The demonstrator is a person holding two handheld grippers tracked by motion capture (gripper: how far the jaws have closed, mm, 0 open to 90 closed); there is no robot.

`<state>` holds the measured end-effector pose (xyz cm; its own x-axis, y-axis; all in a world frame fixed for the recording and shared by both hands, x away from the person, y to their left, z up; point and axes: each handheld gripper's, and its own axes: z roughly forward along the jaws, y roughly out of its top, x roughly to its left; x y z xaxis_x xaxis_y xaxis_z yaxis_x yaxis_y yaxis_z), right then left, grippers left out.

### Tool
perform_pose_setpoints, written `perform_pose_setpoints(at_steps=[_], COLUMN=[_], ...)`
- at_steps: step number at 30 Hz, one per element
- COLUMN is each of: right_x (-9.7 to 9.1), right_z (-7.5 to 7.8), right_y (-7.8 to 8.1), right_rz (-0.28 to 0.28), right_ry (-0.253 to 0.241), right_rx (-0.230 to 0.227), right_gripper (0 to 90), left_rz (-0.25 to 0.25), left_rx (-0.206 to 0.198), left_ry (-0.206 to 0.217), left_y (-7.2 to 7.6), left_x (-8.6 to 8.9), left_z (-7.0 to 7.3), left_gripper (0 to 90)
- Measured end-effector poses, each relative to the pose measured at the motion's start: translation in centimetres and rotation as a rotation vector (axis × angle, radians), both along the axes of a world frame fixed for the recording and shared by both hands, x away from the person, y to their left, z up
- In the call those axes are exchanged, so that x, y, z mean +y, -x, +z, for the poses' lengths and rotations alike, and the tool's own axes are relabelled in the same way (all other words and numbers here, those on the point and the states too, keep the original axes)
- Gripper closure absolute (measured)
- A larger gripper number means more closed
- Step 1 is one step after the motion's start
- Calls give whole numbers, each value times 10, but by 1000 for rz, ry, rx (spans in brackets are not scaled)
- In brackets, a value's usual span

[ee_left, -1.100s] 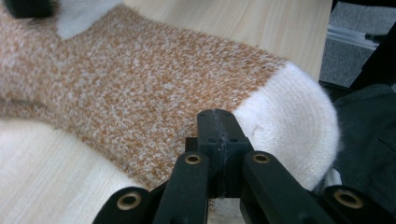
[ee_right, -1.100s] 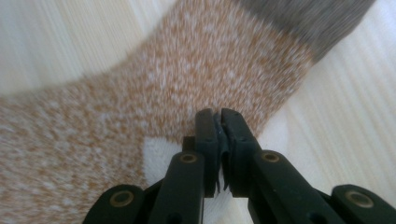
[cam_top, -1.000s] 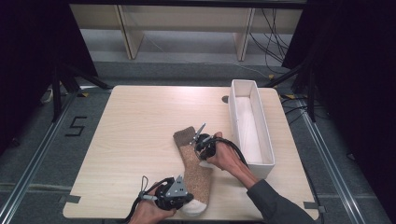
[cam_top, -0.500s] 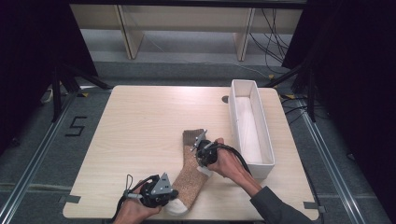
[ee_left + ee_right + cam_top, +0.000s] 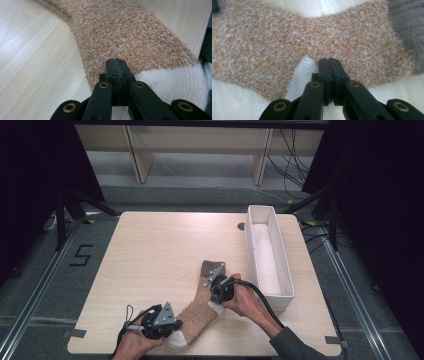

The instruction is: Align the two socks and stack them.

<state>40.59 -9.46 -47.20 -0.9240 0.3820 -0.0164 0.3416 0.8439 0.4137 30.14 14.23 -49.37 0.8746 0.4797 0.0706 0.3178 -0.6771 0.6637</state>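
Both grippers pinch the orange-flecked knit sock [image 5: 200, 307] near the wooden table's [image 5: 150, 250] front edge: left gripper [image 5: 172, 326] at the toe, right gripper [image 5: 214, 287] at the heel (long white plastic bin [image 5: 272, 265] crowds the right; plenty of bare tabletop left).

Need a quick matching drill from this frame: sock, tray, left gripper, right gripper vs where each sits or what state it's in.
Things:
1. sock
2. tray
3. left gripper
4. right gripper

Places or states:
A. white, long, along the table's right edge
B. jaws shut at the sock's white toe end
C. brown-speckled, flat and slanted on the table
D. jaws shut at the sock's white heel patch

Pairs: 1-C, 2-A, 3-B, 4-D
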Motion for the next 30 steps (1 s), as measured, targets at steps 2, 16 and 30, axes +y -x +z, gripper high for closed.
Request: perform_pose_setpoints(at_steps=[2,16,30], right_x=[0,16,17], right_z=[0,-7,12], right_y=[1,20,18], right_rz=[6,14,-19], right_ry=[-9,-94,-198], right_rx=[7,40,-18], right_gripper=[891,899,848], left_rz=[6,89,145], left_rx=[-3,-9,-87], left_ry=[-2,-10,39], left_y=[-1,-4,-2], left_x=[3,37,49], left_z=[0,-1,14], left_gripper=[899,898,896])
